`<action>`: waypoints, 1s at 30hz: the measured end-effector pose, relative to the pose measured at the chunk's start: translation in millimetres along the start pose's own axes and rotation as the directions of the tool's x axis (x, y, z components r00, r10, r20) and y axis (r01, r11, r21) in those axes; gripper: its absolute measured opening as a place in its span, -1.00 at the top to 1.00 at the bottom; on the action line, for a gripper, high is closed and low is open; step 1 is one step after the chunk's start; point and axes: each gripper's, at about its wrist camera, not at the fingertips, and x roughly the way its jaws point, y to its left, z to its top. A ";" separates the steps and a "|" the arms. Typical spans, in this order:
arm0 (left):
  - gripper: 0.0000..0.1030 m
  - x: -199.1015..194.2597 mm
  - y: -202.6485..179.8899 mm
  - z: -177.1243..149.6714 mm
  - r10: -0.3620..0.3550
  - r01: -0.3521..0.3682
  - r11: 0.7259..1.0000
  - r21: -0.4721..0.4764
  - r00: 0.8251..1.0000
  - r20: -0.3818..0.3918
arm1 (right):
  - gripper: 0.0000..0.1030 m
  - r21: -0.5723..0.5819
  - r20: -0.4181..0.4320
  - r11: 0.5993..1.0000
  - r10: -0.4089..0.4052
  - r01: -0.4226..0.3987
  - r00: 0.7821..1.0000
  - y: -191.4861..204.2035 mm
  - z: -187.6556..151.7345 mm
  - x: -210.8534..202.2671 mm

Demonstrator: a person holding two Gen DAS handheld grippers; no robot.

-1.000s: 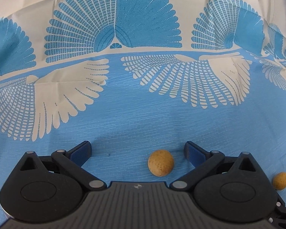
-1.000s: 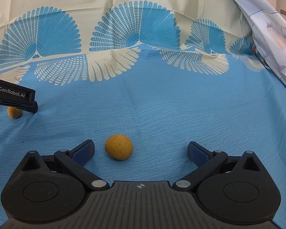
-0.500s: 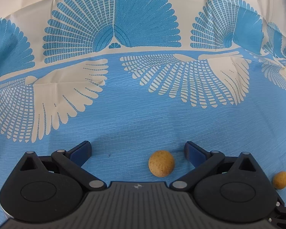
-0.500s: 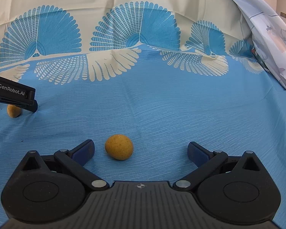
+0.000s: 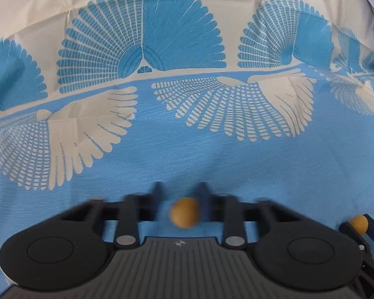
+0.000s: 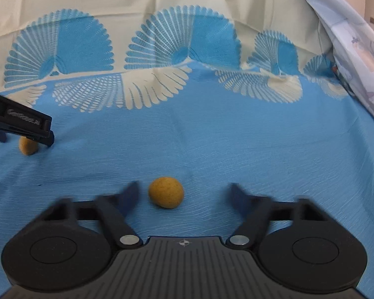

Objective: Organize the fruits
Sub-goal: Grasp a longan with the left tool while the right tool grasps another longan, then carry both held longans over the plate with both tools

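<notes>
In the left wrist view the left tool (image 5: 179,194) sits low in the frame, its two dark fingers blurred and drawn in close on either side of a small round brown fruit (image 5: 185,213); the gap is narrow, but the blur makes it impossible to say whether the pads actually press the fruit, so whether it grips cannot be told. A second small brown fruit (image 5: 359,223) shows at the lower right edge of that frame, just beside a blue-tipped dark finger of the other tool. In the right wrist view the right tool (image 6: 184,194) is spread wide, jaws apart, with a speckled brown fruit (image 6: 166,192) lying on the cloth between the fingers, nearer the left one and touching neither. At the left edge of that frame the other tool's dark finger overlaps the top of another little fruit (image 6: 28,146). Everything rests on a blue cloth with cream fan patterns (image 6: 236,137).
</notes>
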 end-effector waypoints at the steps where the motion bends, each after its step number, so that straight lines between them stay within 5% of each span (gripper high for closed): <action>1: 0.53 -3.4 -0.7 -2.6 0.003 -0.003 1.000 -0.005 1.000 0.001 | 0.40 -0.008 -0.002 1.000 -0.004 0.004 1.000 3.2 -1.2 -1.7; 2: 0.43 -5.4 -1.2 -5.4 0.006 -0.006 1.000 -0.005 1.000 0.001 | 0.40 -0.009 0.004 1.000 -0.007 0.007 1.000 5.0 -2.9 -2.4; 3: -0.08 -5.3 -2.1 -8.7 0.011 -0.011 1.000 0.010 1.000 -0.013 | 0.38 -0.019 0.011 1.000 -0.009 0.010 1.000 6.4 -3.9 -2.5; 5: -0.65 -6.5 -0.7 -16.1 0.039 -0.039 0.999 0.014 0.999 -0.013 | 0.35 -0.016 0.021 1.000 -0.013 0.013 1.000 5.5 -5.2 -2.6; 6: -0.69 -9.0 0.9 -19.7 0.032 -0.032 0.999 0.016 0.999 0.002 | 0.28 -0.005 0.020 1.000 -0.015 0.015 1.000 3.7 -5.2 -2.4; 8: -0.66 -9.5 4.5 -24.9 0.010 -0.010 1.000 0.016 1.000 -0.010 | 0.27 0.010 0.016 1.000 -0.004 0.004 1.000 0.5 -4.8 -2.1; 10: -0.41 -9.6 8.2 -27.8 -0.021 0.021 1.000 0.002 1.000 -0.011 | 0.27 0.011 0.017 1.000 -0.003 0.002 1.000 0.0 -5.3 -2.1; 12: 0.32 -13.8 6.8 -27.0 -0.032 0.032 0.999 0.002 0.999 -0.004 | 0.27 0.010 0.012 1.000 -0.001 0.001 1.000 0.0 -4.8 -2.0; 13: 0.47 -16.0 4.5 -26.0 -0.021 0.021 1.000 0.015 1.000 0.003 | 0.32 0.020 0.007 1.000 0.005 -0.005 1.000 -1.5 -4.4 -2.2; 21: 0.47 -38.2 3.1 -25.0 -0.015 0.015 1.000 0.008 0.999 0.035 | 0.40 0.073 0.017 0.996 0.046 -0.048 0.999 -7.2 -1.9 -4.3; 26: 0.47 -99.7 15.5 -30.1 -0.002 0.004 1.000 -0.017 0.998 0.069 | 0.40 0.077 0.113 0.996 0.041 -0.049 0.993 -9.1 2.7 -20.6; 30: 0.47 -168.4 36.1 -54.8 0.001 0.001 0.999 -0.043 0.999 0.044 | 0.40 0.089 0.113 0.995 0.035 -0.045 0.993 -12.2 6.0 -49.8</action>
